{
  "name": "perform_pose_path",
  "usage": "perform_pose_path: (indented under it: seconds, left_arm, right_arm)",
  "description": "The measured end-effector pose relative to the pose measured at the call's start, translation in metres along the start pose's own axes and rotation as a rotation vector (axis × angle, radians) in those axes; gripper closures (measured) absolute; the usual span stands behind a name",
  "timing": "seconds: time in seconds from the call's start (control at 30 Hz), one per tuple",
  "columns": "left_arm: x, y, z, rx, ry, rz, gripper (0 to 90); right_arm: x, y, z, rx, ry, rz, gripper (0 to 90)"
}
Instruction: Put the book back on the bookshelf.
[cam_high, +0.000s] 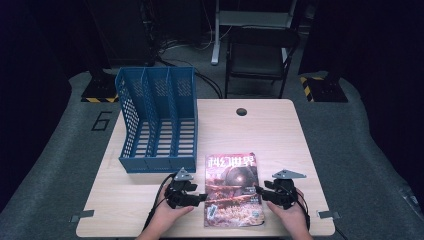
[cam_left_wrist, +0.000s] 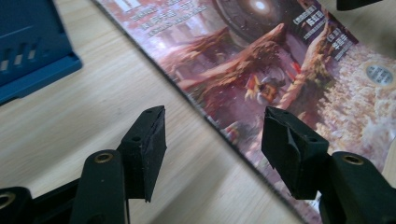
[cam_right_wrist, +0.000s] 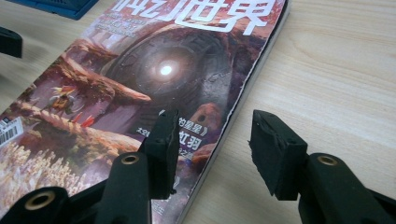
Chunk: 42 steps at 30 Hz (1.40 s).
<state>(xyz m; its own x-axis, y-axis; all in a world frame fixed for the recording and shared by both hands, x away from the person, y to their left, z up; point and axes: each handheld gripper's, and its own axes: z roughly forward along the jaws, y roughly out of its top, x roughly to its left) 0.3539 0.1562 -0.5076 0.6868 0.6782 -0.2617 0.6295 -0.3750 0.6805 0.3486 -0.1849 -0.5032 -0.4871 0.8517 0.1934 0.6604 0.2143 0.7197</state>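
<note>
A glossy magazine (cam_high: 233, 190) lies flat, cover up, between the left gripper (cam_high: 201, 196) and right gripper (cam_high: 261, 191), each straddling an edge.

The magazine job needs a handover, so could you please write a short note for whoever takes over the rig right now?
Left tongs: open, straddling the left edge of the magazine, no grip yet.
Right tongs: open, straddling its right edge, no grip yet.
The magazine lies flat, cover up, at the table's near edge, between both hands.
The blue file rack stands empty at the left rear of the table.
Done: both tongs lined up on the magazine's sides.
Left: close on the edges and lift; the move probably ends in a rack slot.
</note>
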Motion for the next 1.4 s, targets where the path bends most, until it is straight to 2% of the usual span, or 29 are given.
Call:
perform_pose_path:
  seconds: [0.07,0.2,0.33,0.43,0.53,0.67,0.83,0.87,1.03,1.17,1.4]
  left_arm:
    - [-0.006,0.001,0.008,0.008,-0.008,-0.02,41.4]
    - [-0.01,0.001,0.013,0.014,-0.005,-0.012,41.7]
    - [-0.013,0.001,0.017,0.026,-0.03,-0.033,41.7]
    - [-0.014,0.001,0.018,0.018,-0.008,-0.019,42.0]
    - [-0.014,0.0,0.018,0.016,-0.001,-0.012,41.8]
    - [-0.016,-0.001,0.018,0.001,0.011,-0.014,41.8]
    - [-0.019,-0.003,0.019,-0.006,0.035,0.013,40.9]
    - [-0.02,-0.004,0.019,-0.009,0.041,0.015,40.9]
    - [-0.024,-0.006,0.02,-0.017,0.064,0.034,40.9]
    - [-0.032,-0.008,0.022,-0.02,0.107,0.092,39.1]
    - [-0.033,-0.01,0.023,-0.033,0.12,0.104,38.0]
  right_arm:
    - [0.002,-0.001,0.003,0.012,0.003,0.01,53.8]
    - [0.003,-0.002,0.007,0.02,0.005,0.002,54.1]
    - [0.003,-0.001,0.011,0.023,0.002,0.013,54.1]
    - [0.002,-0.001,0.013,0.026,0.005,0.02,54.0]
    - [0.003,0.0,0.017,0.028,0.016,0.048,53.0]
    - [0.005,0.001,0.02,0.041,0.008,0.04,52.2]
    - [0.007,0.003,0.022,0.046,-0.012,0.054,51.3]
    - [0.008,0.003,0.023,0.054,-0.02,0.071,51.0]
    - [0.009,0.004,0.024,0.054,-0.029,0.063,50.4]
    - [0.009,0.005,0.025,0.054,-0.041,0.074,50.0]
    - [0.009,0.006,0.025,0.056,-0.05,0.09,49.1]
